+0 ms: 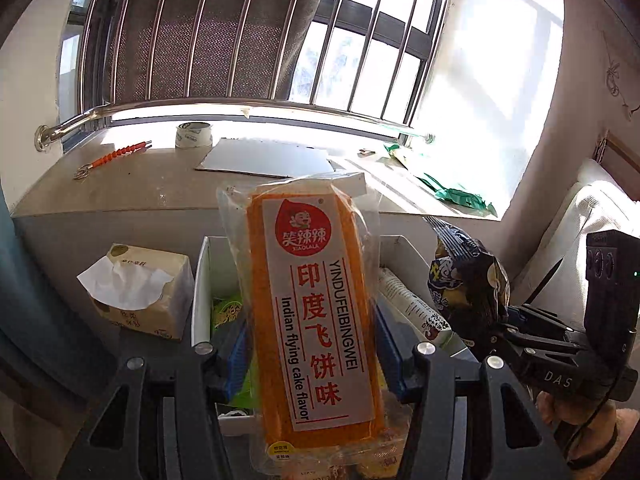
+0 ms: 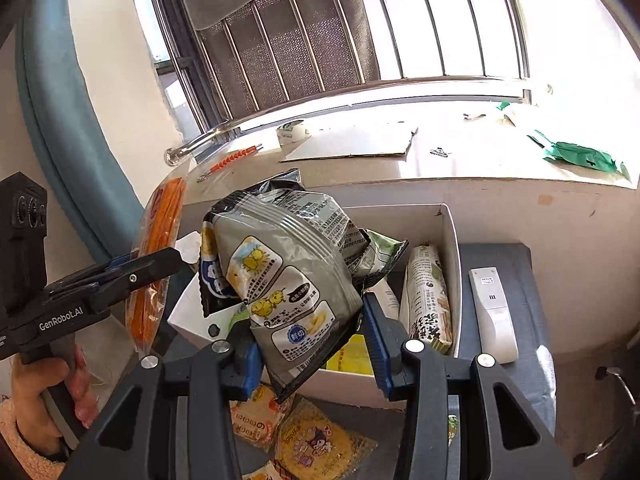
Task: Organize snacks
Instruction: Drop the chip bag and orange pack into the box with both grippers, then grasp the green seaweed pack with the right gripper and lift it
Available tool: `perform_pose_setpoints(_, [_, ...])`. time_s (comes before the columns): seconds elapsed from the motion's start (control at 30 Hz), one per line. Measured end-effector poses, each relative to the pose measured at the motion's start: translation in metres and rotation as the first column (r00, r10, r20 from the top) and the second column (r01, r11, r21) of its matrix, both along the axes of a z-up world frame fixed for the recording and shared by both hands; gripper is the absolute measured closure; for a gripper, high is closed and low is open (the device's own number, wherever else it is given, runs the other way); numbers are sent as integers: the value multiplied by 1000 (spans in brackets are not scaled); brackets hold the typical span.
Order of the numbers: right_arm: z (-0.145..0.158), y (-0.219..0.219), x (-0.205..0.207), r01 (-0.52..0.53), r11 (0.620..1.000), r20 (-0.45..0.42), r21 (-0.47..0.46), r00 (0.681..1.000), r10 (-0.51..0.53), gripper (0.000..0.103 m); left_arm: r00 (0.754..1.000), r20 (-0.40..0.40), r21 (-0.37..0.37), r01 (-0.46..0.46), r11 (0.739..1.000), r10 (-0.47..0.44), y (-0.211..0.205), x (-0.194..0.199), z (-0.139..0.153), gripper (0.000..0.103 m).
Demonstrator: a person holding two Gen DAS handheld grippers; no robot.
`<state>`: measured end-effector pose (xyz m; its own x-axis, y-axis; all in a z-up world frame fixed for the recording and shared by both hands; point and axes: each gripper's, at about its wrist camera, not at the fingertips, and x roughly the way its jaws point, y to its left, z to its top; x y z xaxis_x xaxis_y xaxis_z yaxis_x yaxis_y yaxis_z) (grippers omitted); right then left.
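the left gripper (image 1: 310, 354) was clamped on a flat orange snack pack in clear film (image 1: 316, 308), held upright over the white open box (image 1: 199, 284). the right gripper (image 2: 312, 350) pinched a puffy grey crinkled foil chip bag (image 2: 280, 280) by its lower edge above the same box. both packs looked light; the film probably slippery, the chips fragile, best held at a seam. beyond, a striped tall packet (image 2: 426, 300) stood inside, but the held packs hid most of the box's contents.
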<state>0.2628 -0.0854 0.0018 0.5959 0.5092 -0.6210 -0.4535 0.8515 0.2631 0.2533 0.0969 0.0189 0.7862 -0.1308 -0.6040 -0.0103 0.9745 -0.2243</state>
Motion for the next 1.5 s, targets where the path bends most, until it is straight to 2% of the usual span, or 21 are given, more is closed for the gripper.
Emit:
perform_pose_setpoints(0.07, [-1, 4, 24, 41, 998, -29, -39, 999, -42, 52, 999, -34, 11, -5, 1000, 6, 2, 25, -5, 37])
perform_pose_setpoints(0.1, [-2, 4, 33, 49, 997, -35, -52, 998, -50, 50, 998, -54, 21, -16, 1000, 17, 2, 35, -10, 25])
perform_pose_setpoints(0.13, [-2, 4, 40, 50, 997, -33, -52, 998, -52, 30, 995, -83, 55, -46, 997, 51, 3, 45, -17, 6])
perform_pose_setpoints(0.17, [-3, 4, 45, 48, 998, -29, -45, 998, -49, 2, 993, -92, 78, -65, 995, 72, 5, 50, -22, 0])
perform_pose_setpoints(0.2, [-2, 2, 48, 49, 998, -24, -38, 998, -50, 0, 992, -94, 85, -79, 993, 87, 8, 51, -28, 0])
perform_pose_setpoints(0.3, [1, -5, 46, 79, 996, 5, -29, 997, -79, 0, 991, -104, 45, -82, 996, 87, 15, 45, -37, 0])
perform_pose_setpoints(0.5, [7, -13, 38, 69, 998, -6, 5, 998, -69, 0, 993, -66, 76, -93, 993, 98, 19, 25, -25, 0])
perform_pose_setpoints(0.73, [24, -25, -1, 30, 999, 56, 34, 998, -32, 0, 996, 58, 121, -69, 990, 63, 9, -21, 5, 0])
perform_pose_setpoints(0.83, [29, -35, -28, 7, 998, 93, 59, 996, -13, 0, 993, 115, 143, -52, 988, 36, -3, -49, 9, 0])
perform_pose_setpoints(0.93, [28, -45, -55, -15, 997, 120, 72, 993, 6, 0, 991, 137, 154, -23, 988, 1, -19, -76, 4, 0])
perform_pose_setpoints(1.0, [22, -53, -73, -23, 997, 128, 77, 992, 13, 0, 988, 148, 138, 11, 990, -32, -27, -94, -4, 0])
perform_pose_setpoints(1.17, [-7, -79, -117, -5, 997, 123, 78, 992, -4, 0, 991, 134, 125, 8, 992, -25, -38, -137, -29, 0])
perform_pose_setpoints(1.4, [-67, -114, -156, 109, 985, 11, 136, 994, -112, 0, 998, 65, 12, 22, 1000, -23, -41, -193, -79, 0])
perform_pose_setpoints(1.5, [-87, -109, -157, 95, 993, -21, 64, 995, -93, 0, 999, 45, 12, 11, 1000, -11, -45, -207, -93, 0])
